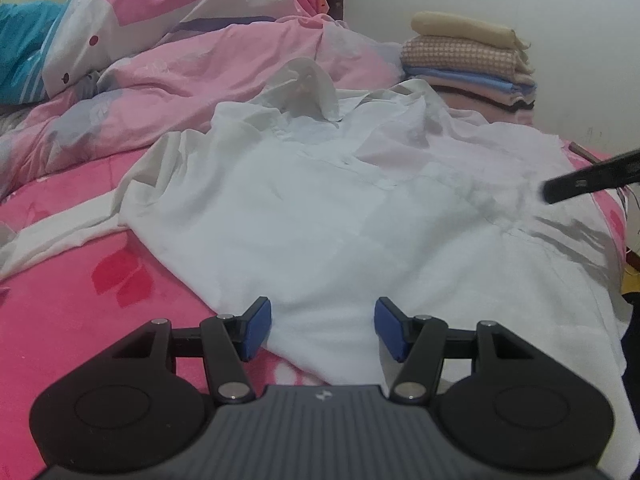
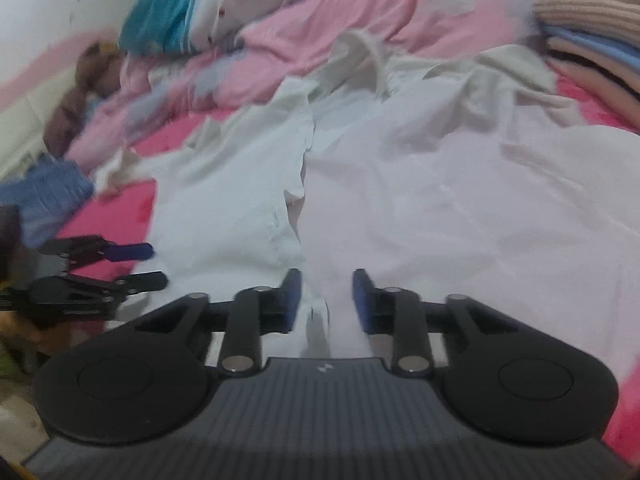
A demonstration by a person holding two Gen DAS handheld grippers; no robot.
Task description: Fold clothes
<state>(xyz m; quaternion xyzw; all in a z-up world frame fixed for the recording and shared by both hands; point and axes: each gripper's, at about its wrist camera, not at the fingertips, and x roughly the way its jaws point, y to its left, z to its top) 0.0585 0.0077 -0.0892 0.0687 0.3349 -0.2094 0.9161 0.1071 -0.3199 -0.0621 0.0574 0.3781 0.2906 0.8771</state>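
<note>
A white shirt [image 1: 340, 208] lies spread on the pink bed sheet [image 1: 80, 312], collar toward the far side and one sleeve trailing left. My left gripper [image 1: 323, 322] stands open at the shirt's near hem, its blue pads on either side of the fabric edge. In the right wrist view the shirt [image 2: 440, 184] fills the middle, its front opening running toward me. My right gripper [image 2: 327, 294] is open over the hem, with a bit of white cloth lying between its fingers. The left gripper [image 2: 154, 266] shows at the left edge, and a right finger [image 1: 580, 184] enters the left wrist view.
A rumpled pink quilt [image 1: 208, 56] is heaped behind the shirt, with a teal pillow [image 1: 24, 52] beside it. A stack of folded clothes [image 1: 468, 68] stands at the back right against the wall. A brown plush toy [image 2: 80, 92] and a blue cloth [image 2: 48, 196] lie left.
</note>
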